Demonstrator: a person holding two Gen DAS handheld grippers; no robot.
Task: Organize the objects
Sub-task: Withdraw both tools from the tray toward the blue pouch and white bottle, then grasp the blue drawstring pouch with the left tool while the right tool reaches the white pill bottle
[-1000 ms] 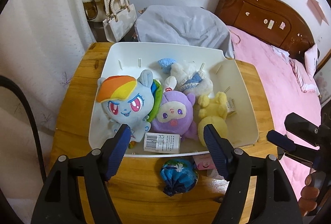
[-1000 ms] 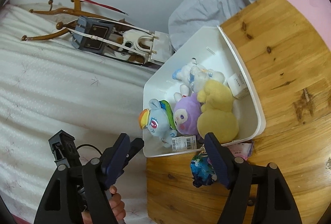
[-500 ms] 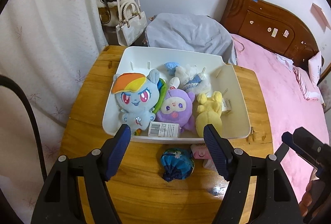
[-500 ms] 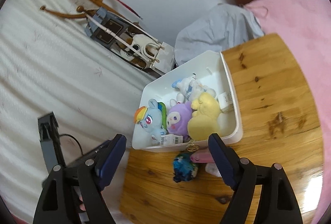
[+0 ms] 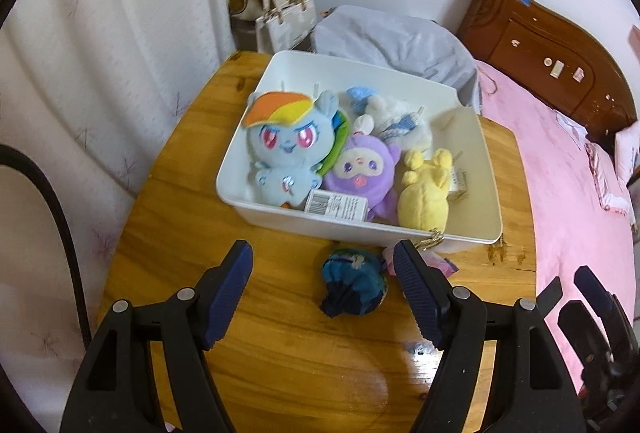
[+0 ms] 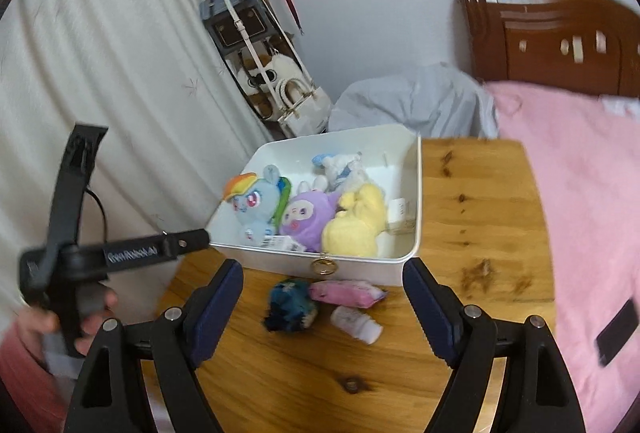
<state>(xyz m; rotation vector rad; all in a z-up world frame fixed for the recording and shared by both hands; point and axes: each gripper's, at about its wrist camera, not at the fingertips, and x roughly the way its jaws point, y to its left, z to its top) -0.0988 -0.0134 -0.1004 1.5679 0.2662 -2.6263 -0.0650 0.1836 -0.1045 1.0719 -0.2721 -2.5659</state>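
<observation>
Most of the tidying looks done: the white bin in the middle of the frame already holds a blue pony plush, a purple plush, a yellow plush and a white plush. Three things are left on the tabletop just below it: a dark blue pouch, a pink packet and a small white bottle. The left gripper and the right gripper are both released and hold nothing.
</observation>
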